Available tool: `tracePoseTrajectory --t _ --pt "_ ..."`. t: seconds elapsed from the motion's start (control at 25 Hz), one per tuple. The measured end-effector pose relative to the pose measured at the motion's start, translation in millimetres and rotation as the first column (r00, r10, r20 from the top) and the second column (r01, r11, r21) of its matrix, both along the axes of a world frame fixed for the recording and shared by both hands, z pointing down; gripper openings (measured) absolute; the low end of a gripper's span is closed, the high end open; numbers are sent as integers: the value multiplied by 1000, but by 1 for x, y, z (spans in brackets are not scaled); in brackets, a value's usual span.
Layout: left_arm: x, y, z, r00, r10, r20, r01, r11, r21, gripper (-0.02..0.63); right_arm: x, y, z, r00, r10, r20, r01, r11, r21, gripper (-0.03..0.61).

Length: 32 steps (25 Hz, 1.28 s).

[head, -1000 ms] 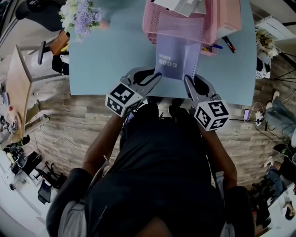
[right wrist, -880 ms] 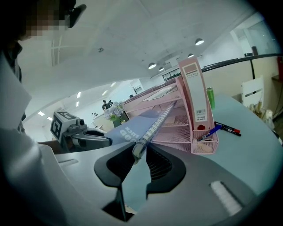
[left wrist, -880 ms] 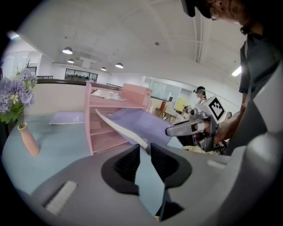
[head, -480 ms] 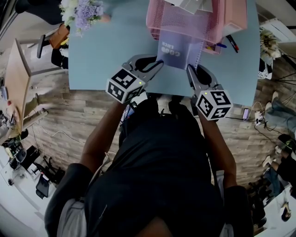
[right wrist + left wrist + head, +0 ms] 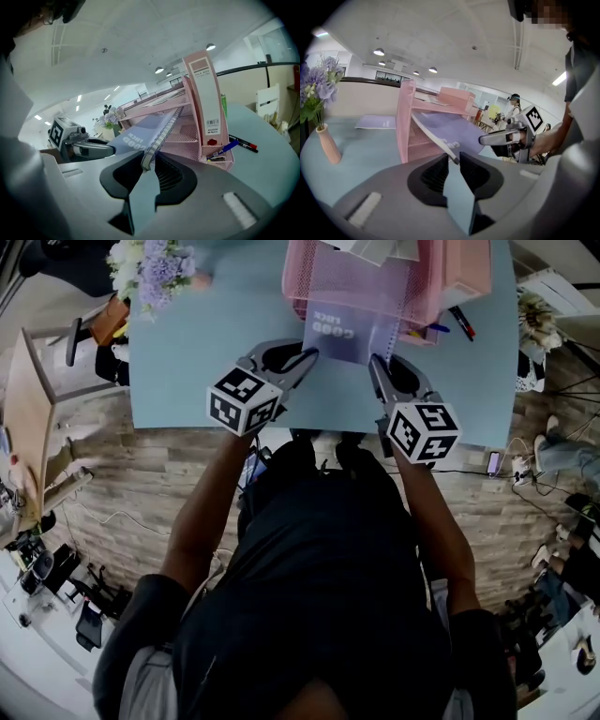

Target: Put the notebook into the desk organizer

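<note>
Now I hold the notebook [image 5: 339, 334] by its near corners. My left gripper [image 5: 453, 158] is closed narrowly on the plain corner and my right gripper [image 5: 149, 161] on the spiral corner. Ahead of both jaws the notebook slopes upward, its far end already inside the pink organizer [image 5: 361, 282].

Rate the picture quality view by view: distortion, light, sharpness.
Head view: the fisheye bows the table edges, the light is dim and flat, the notebook print is readable. Left gripper view: black vignette round the rim, bright glare from the ceiling lamps, soft near foreground. Right gripper view: the file box bows strongly, the notebook's spiral is crisp.
</note>
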<state>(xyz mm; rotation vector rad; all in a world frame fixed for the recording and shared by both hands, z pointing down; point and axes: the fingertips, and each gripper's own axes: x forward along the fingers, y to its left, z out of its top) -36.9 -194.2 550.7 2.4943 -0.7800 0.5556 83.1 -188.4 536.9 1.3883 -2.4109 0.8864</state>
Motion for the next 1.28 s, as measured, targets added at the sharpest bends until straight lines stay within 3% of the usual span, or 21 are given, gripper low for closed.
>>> tracePoseTrajectory --t 0.48,0.68,0.96,1.28 --pt "-4 -24 13 998 -55 -43 54 998 -28 133 7 -26 15 999 40 -32 -41 999 -31 78" --pt "-21 -35 24 991 -91 -103 85 995 -59 135 2 -38 29 996 90 21 -88 992 -86 81" --pt "-12 -48 6 973 -173 -151 165 984 -66 135 9 -47 19 983 146 110 -125 977 -175 82" --pt "-7 -47 0 954 -239 -181 228 970 -79 140 17 -43 16 986 164 27 -156 969 -194 107"
